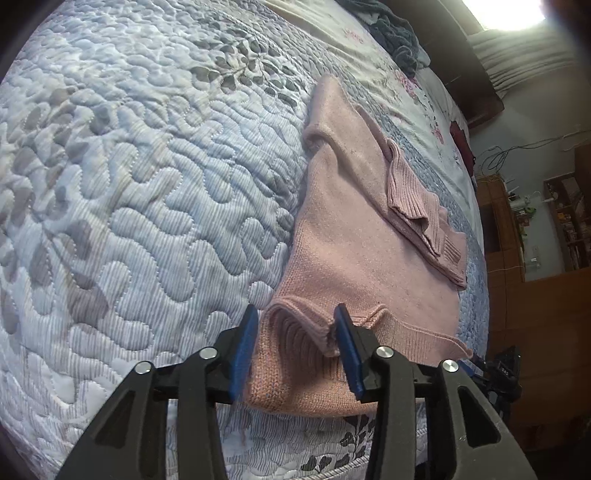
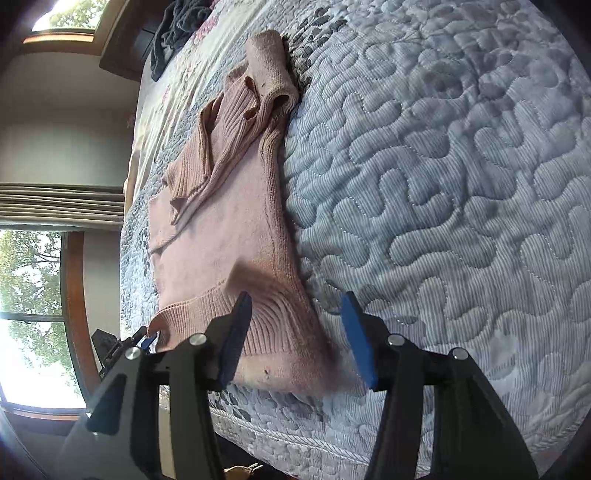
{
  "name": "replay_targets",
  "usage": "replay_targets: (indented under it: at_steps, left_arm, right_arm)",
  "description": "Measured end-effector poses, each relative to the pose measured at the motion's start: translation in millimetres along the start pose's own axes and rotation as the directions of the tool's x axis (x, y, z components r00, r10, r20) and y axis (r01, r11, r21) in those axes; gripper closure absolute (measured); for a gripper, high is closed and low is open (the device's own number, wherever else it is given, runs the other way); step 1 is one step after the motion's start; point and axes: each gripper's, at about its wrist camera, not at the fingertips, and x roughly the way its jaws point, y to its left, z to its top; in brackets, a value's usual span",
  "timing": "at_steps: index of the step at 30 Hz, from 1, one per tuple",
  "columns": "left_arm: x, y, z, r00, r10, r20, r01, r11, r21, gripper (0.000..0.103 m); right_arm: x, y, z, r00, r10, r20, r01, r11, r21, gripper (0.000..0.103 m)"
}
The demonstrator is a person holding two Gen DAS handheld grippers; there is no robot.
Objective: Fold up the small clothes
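A pink knit sweater [image 1: 354, 236] lies partly folded on a quilted blue-grey bedspread [image 1: 140, 192], its ribbed sleeves laid across the body. The left tongs [image 1: 295, 332] stand apart, astride a curled bit of the ribbed hem. The right tongs [image 2: 295, 321] also stand apart, over the hem's other corner. A dark garment [image 2: 177, 26] sits far up the bed.

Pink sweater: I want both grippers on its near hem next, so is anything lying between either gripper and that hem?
Nothing visible. The left gripper and right gripper are both open at the pink sweater hem, with only quilt around.
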Motion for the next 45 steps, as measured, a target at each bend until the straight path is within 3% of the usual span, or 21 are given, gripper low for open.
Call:
replay_targets:
  at_steps: [3,7,12,15,20,25,26,27,28,30,35,38,40,45]
  left_arm:
    - [-14,0,-1,0.999,0.016,0.031,-0.016,1.000,0.018,0.059]
    - [-18,-20,-1,0.995,0.077,0.060,-0.085,0.985,0.148,0.058]
    - [6,-51,3,0.987,0.156,0.047,-0.162,0.937,0.308,0.053]
    - [26,-63,5,0.975,0.217,0.041,-0.216,0.894,0.394,0.053]
    - [55,-64,9,0.947,0.319,0.030,-0.299,0.844,0.446,0.053]
    - [59,-60,9,0.952,0.304,0.036,-0.288,0.852,0.437,0.056]
    - [57,-62,7,0.953,0.299,0.054,-0.291,0.846,0.447,0.060]
    - [57,-64,4,0.952,0.298,0.066,-0.294,0.839,0.458,0.077]
    - [57,-66,2,0.950,0.303,0.079,-0.304,0.831,0.467,0.086]
    - [53,-71,-5,0.953,0.286,0.101,-0.298,0.821,0.486,0.090]
    - [47,-76,-11,0.968,0.233,0.090,-0.246,0.833,0.496,0.092]
    - [56,-73,-7,0.959,0.270,0.079,-0.274,0.826,0.492,0.091]
    - [63,-69,-5,0.956,0.285,0.064,-0.279,0.828,0.487,0.083]
    - [71,-67,-1,0.962,0.270,0.043,-0.257,0.840,0.479,0.079]
  right_arm:
    - [-14,-2,-8,1.000,-0.003,0.016,0.003,1.000,-0.021,0.052]
    - [-25,0,-17,1.000,-0.017,0.025,0.018,0.998,-0.062,0.052]
    - [-19,15,-25,0.999,-0.038,0.022,0.040,0.993,-0.107,0.052]
    - [-13,22,-27,0.999,-0.049,0.014,0.050,0.990,-0.131,0.052]
    - [-3,27,-26,0.999,-0.049,-0.005,0.047,0.989,-0.140,0.052]
    - [10,34,-24,0.996,-0.082,-0.016,0.079,0.983,-0.163,0.052]
    - [13,36,-23,0.996,-0.094,-0.015,0.090,0.981,-0.172,0.052]
    - [15,38,-22,0.995,-0.103,-0.015,0.099,0.978,-0.182,0.052]
    - [18,41,-21,0.994,-0.110,-0.016,0.105,0.976,-0.190,0.052]
    - [24,48,-20,0.992,-0.127,-0.013,0.121,0.970,-0.211,0.052]
    - [36,65,-16,0.984,-0.178,-0.002,0.171,0.945,-0.280,0.052]
    - [43,74,-16,0.974,-0.224,0.012,0.215,0.916,-0.338,0.052]
    - [47,80,-17,0.967,-0.254,0.023,0.244,0.893,-0.378,0.052]
    - [64,88,-17,0.943,-0.331,0.044,0.313,0.830,-0.462,0.050]
